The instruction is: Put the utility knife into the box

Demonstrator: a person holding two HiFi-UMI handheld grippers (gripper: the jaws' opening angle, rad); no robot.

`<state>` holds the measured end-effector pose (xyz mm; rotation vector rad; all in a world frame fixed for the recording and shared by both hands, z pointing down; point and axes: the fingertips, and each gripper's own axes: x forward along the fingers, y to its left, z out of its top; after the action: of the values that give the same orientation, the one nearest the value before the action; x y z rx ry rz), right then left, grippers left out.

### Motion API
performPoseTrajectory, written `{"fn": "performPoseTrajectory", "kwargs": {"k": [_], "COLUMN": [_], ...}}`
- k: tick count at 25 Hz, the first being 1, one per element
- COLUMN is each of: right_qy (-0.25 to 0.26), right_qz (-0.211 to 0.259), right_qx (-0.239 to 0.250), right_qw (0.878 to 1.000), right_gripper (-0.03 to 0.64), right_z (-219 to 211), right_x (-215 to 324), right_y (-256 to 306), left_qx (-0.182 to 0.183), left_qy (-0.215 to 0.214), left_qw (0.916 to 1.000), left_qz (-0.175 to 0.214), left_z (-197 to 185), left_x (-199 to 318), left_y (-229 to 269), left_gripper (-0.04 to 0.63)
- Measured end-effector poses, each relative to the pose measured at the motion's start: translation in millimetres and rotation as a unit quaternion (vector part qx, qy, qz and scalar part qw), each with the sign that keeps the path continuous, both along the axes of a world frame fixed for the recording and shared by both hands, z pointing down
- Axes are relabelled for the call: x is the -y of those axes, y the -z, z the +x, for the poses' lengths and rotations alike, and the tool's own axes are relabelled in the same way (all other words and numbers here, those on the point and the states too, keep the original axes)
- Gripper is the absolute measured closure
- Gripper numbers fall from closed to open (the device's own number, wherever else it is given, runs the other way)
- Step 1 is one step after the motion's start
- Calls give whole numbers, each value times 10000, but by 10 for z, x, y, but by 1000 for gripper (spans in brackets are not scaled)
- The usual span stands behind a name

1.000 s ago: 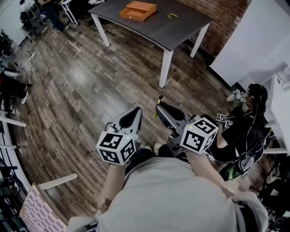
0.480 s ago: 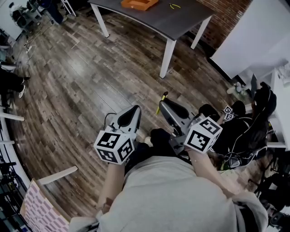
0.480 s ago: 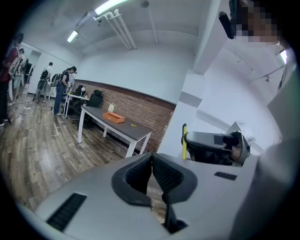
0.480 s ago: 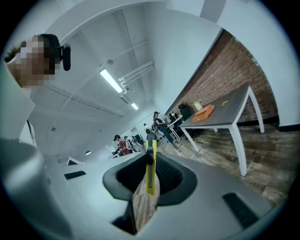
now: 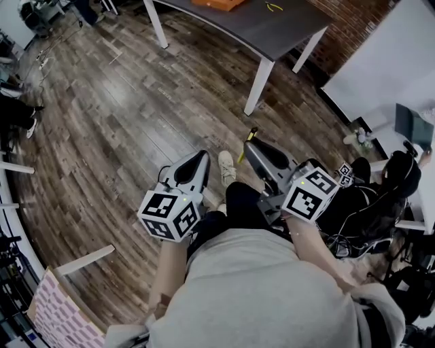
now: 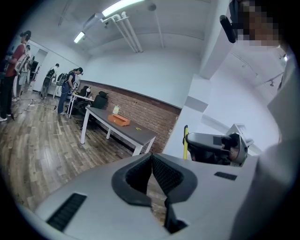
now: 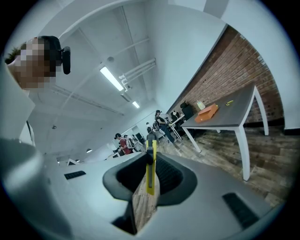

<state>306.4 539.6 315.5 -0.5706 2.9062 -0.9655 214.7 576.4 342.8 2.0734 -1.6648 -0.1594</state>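
The right tongs are closed on a slim yellow and black utility knife. Its thin edge stands upright between the ribbed black pads, and its tip reaches out past the jaws. In the head view the knife sticks out in front of the right tongs, over the floor and well apart from the box. The left tongs are closed, the two pads meet at the front, and they hold nothing. Both tongs are held side by side in front of the person's body and point ahead, each with its marker cube behind.

Under them is a brown wooden plank floor, and a white shoe of the person shows between the two tongs. Farther ahead stands a dark grey surface with white legs. The flat orange cardboard box lies on this surface, with a small yellow thing near it. Behind the surface is a red brick wall. A person in dark clothes sits low at the right side.
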Motion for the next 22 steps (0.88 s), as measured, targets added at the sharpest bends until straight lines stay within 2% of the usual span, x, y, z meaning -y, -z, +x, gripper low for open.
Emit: {"fn": "performPoseTrajectory", "kwargs": {"k": [9, 16, 22], "right_qy": [250, 629, 776], "right_qz": [-58, 92, 59], "right_qx": [126, 306, 314], "right_qw": [9996, 9975, 9965], "right_gripper": [549, 549, 549], "right_z": [-550, -1101, -1329], "right_x": [1028, 1843, 2466], "right_y": [-9, 152, 155], "left_qx": [91, 250, 299], "left_qy": [258, 607, 723], "left_qw": [9996, 9978, 9969], "left_qz": [-68, 72, 102], "left_z": [-508, -1048, -1240], "left_x": [871, 1696, 2302], "left_y": [-6, 176, 252], "left_gripper": [572, 572, 572]}}
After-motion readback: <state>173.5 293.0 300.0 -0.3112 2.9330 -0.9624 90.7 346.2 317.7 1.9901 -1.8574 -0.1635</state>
